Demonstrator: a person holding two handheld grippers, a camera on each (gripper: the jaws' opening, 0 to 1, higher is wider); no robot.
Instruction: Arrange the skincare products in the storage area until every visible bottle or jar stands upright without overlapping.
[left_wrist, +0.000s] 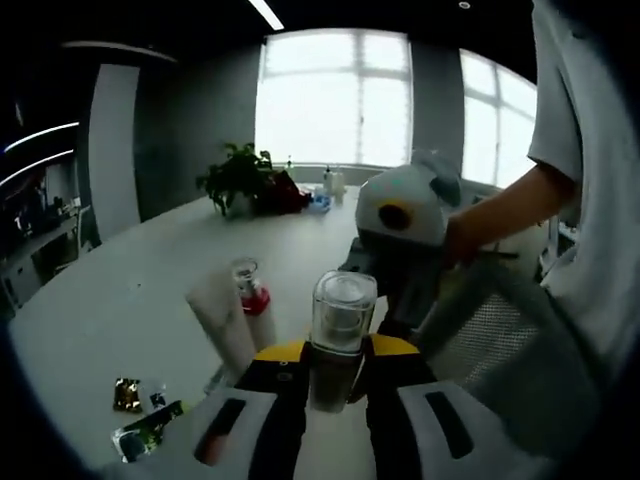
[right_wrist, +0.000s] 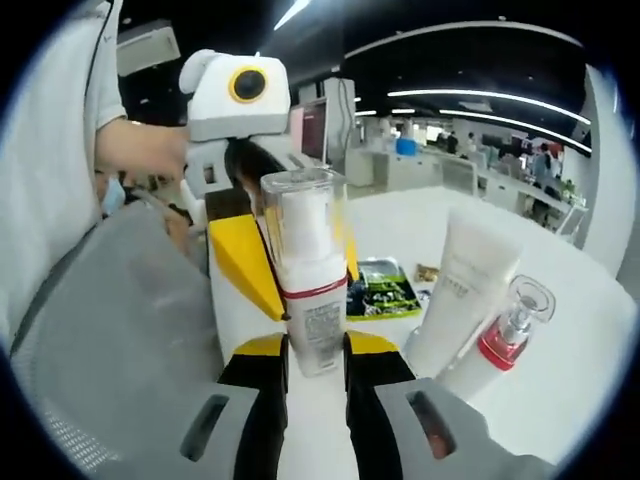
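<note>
A pump bottle with a clear cap (left_wrist: 343, 312), white inside with a red band and a label (right_wrist: 305, 270), stands upright between both grippers. My left gripper (left_wrist: 335, 375) is shut on its lower part. My right gripper (right_wrist: 317, 360) faces it from the other side and is shut on the same bottle's base. The right gripper's white body (left_wrist: 400, 215) rises just behind the bottle, held by a person's hand. A white tube (left_wrist: 225, 322) (right_wrist: 465, 290) and a small red-collared bottle with a clear cap (left_wrist: 250, 290) (right_wrist: 512, 330) stand together on the white table (left_wrist: 110, 290).
A grey mesh surface (left_wrist: 500, 345) (right_wrist: 110, 330) lies next to the grippers on the person's side. A green sachet (left_wrist: 148, 432) (right_wrist: 385, 290) and a small gold packet (left_wrist: 127, 393) (right_wrist: 430, 272) lie flat on the table. A potted plant (left_wrist: 238, 178) stands at the far end.
</note>
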